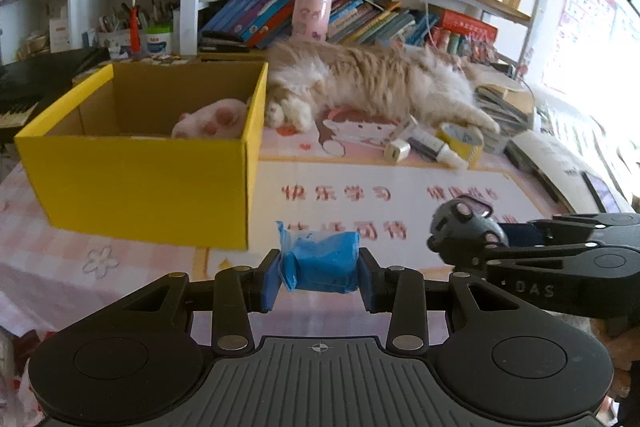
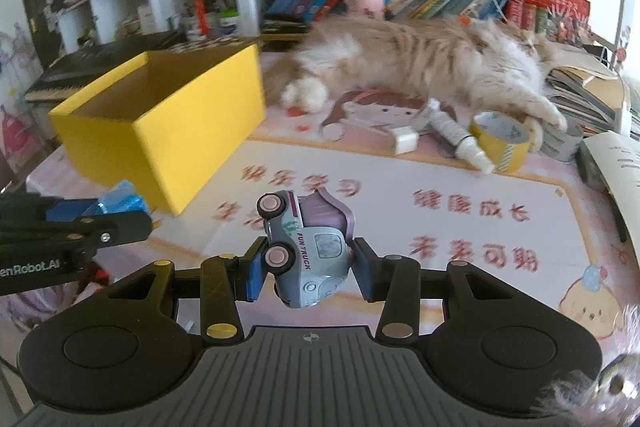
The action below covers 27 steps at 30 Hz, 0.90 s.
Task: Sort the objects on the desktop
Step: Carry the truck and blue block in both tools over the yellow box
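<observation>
left gripper [image 1: 322,273]: blue packet [image 1: 323,261] clamped between fingers | right gripper [image 2: 308,269]: toy truck [image 2: 306,247] clamped | both carried for dropping into yellow box [image 1: 148,183] at table's left edge

The toy truck [image 2: 306,251] carries the words "FUN TRUCK" in dark capitals along its pale side panel.

The arm of the left gripper [image 2: 74,243], seen from the right wrist view, bears white lettering that reads "enRobot.AI" (the start is cut off by the picture's edge).

The arm of the right gripper [image 1: 560,267], seen from the left wrist view, shows the raised letters "DAS" (any letters before them cannot be made out).

The desk mat [image 1: 400,183] is printed with red Chinese characters in rows: "快乐学习" can be read in the left wrist view; the remaining groups are too blurred to read with certainty.
</observation>
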Tool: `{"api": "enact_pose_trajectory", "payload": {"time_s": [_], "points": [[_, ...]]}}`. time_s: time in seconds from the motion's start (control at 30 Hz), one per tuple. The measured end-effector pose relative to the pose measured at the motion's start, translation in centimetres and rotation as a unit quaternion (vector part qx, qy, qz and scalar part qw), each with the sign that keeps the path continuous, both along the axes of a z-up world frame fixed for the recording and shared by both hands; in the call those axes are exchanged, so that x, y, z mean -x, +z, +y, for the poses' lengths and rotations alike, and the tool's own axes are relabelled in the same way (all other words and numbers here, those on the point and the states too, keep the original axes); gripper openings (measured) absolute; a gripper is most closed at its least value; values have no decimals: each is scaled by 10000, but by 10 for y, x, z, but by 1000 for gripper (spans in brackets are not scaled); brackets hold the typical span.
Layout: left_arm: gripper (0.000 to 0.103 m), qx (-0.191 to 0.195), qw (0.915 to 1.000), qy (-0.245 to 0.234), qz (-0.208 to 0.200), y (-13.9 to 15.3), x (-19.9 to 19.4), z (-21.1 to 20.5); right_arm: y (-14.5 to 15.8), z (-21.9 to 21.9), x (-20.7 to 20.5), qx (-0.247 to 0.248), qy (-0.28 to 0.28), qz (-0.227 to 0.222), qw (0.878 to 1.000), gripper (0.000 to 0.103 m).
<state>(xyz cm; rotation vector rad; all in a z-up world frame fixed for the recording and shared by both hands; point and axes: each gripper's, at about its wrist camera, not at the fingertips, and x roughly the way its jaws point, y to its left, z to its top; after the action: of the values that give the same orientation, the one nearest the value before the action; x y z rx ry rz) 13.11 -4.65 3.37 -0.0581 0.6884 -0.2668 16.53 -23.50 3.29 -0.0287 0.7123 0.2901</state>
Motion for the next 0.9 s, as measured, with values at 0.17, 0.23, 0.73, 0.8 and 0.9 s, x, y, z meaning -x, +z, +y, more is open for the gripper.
{"api": "enact_pose_trajectory", "payload": {"time_s": [0.17, 0.23, 0.73, 0.8, 0.9], "points": [[38, -59, 9999, -134, 34, -3, 26, 20, -7, 25, 28, -8, -8, 61, 10000, 41], [38, -55, 9999, -117, 72, -4, 37, 30, -10, 34, 37, -32, -27, 133, 9999, 41], [38, 54, 9999, 125, 31, -2, 80, 77, -13, 88, 83, -28, 284, 248, 9993, 41], [38, 84, 9998, 176, 6, -2, 82, 82, -11, 95, 87, 18, 377, 219, 9990, 41], [38, 112, 9996, 240, -40, 0, 85, 89, -10, 104, 89, 88, 501, 172, 9986, 41]]}}
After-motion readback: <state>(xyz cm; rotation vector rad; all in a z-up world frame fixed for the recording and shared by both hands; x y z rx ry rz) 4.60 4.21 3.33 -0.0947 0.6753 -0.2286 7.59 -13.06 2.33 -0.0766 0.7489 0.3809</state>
